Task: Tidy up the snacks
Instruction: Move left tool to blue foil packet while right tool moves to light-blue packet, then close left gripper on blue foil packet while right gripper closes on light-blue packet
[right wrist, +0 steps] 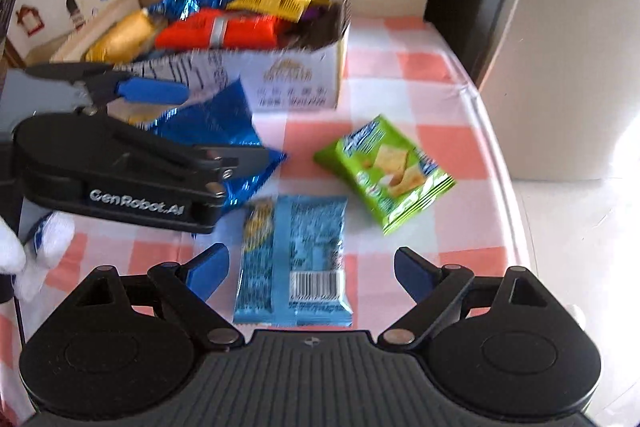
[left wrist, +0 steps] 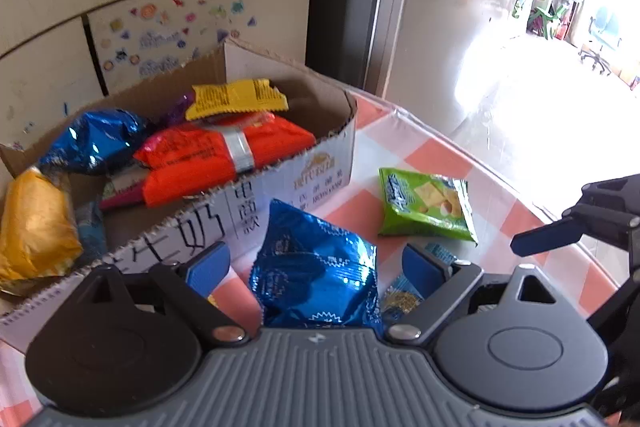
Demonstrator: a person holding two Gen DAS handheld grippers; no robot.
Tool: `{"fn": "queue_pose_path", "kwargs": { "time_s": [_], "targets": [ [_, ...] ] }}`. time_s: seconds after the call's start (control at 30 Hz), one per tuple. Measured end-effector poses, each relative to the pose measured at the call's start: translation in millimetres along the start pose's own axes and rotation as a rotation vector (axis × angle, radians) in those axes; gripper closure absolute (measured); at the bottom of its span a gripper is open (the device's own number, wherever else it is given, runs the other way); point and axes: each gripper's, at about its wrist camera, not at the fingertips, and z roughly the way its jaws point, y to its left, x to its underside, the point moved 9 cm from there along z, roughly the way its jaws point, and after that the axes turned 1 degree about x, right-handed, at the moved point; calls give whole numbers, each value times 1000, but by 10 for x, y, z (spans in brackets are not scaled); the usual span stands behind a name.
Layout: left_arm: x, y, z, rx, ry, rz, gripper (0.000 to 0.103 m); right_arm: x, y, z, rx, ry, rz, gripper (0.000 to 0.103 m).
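You're in a home: a cabinet (left wrist: 160,27) covered in children's stickers, a checked tablecloth on the desk (right wrist: 420,67), a fridge (right wrist: 560,47) beside it.

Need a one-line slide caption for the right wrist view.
Right gripper open above a light-blue packet, green cracker pack beside it, snack-filled cardboard box behind.

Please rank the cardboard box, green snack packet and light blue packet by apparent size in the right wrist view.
1. cardboard box, clearly largest.
2. light blue packet and green snack packet look alike; the blue one lies nearer the camera, so no ranking.
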Motion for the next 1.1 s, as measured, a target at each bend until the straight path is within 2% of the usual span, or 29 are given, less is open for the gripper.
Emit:
{"fn": "queue_pose_path", "kwargs": {
  "time_s": [0.33, 0.5, 0.57, 0.67, 0.77, 0.87, 1.1],
  "targets": [
    [146, -38, 165, -13, 41, 23, 11, 68, 25, 205, 25, 41, -16, 10],
    [215, -56, 195, -18, 60, 39, 21, 44, 29, 222, 38, 27, -28, 11],
    [237, -57, 194, -10, 69, 35, 33, 39, 20, 213, 46, 18, -33, 16],
    [253, -66, 171, -5, 71, 45, 40, 33, 24, 183, 45, 7, -44, 25],
    [262, -72, 131, -4, 72, 54, 44, 30, 52, 168, 32, 0, -60, 35],
    [299, -68, 59, -10, 70, 62, 45, 49, 77, 139, 27, -6, -74, 39],
    [407, -10, -165, -30, 62, 60, 46, 79, 128, 112, 30, 6, -77, 40]
  ]
}}
